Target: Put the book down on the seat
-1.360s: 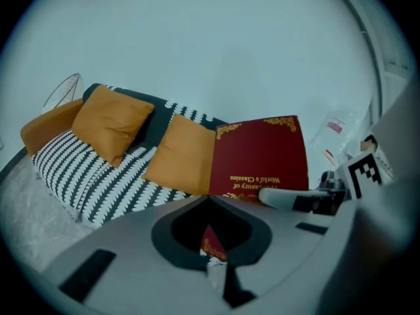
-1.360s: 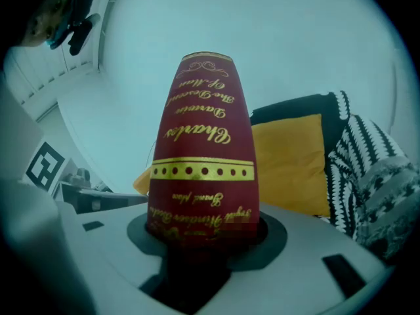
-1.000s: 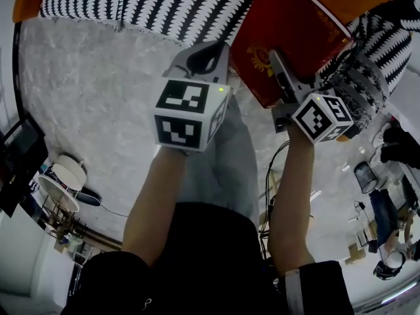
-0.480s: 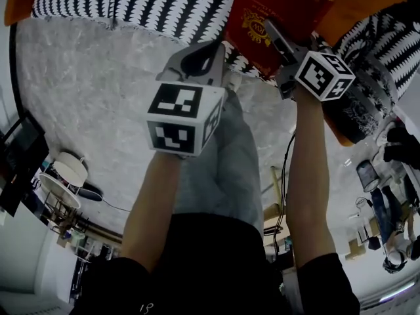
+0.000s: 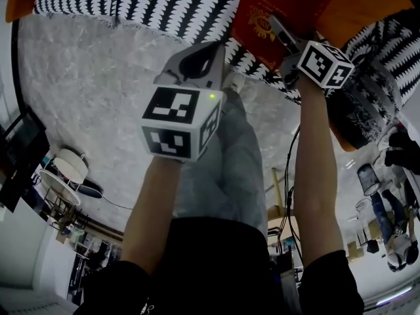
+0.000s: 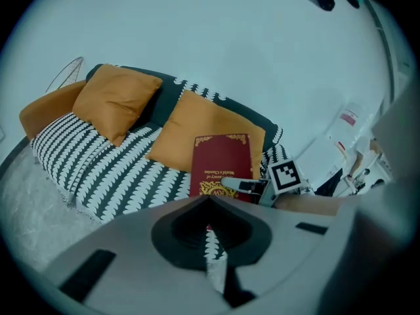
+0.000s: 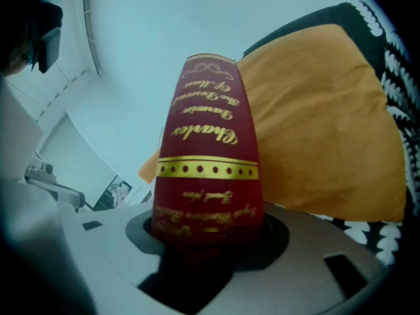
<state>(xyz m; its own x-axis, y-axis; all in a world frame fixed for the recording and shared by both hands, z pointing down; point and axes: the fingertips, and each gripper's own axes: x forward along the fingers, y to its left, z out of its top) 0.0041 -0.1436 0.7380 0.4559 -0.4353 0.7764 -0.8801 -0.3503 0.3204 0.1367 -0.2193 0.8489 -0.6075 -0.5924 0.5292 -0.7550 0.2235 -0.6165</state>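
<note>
A dark red book with gold lettering (image 5: pixel 282 8) (image 6: pixel 222 159) (image 7: pixel 207 143) stands upright over the black-and-white patterned sofa seat (image 5: pixel 164 5) (image 6: pixel 111 169), against an orange cushion (image 6: pixel 197 133) (image 7: pixel 321 130). My right gripper (image 5: pixel 279 31) (image 6: pixel 239 184) (image 7: pixel 207 231) holds the book's lower edge between its jaws, which are opening slightly. Whether the book's bottom touches the seat is hidden. My left gripper (image 5: pixel 197 61) (image 6: pixel 210 205) hovers in front of the sofa, jaws together, nothing in them.
A second orange cushion (image 6: pixel 115 100) leans at the sofa's left end. Grey carpet (image 5: pixel 85 90) lies before the sofa. The person's jeans-clad leg (image 5: pixel 230 169) is below the grippers. A dark patterned cushion (image 5: pixel 361 110) sits at the right. Furniture clutter (image 5: pixel 62 176) stands far left.
The right gripper has carried the book forward and up in the head view, further over the sofa seat. The left gripper has barely moved.
</note>
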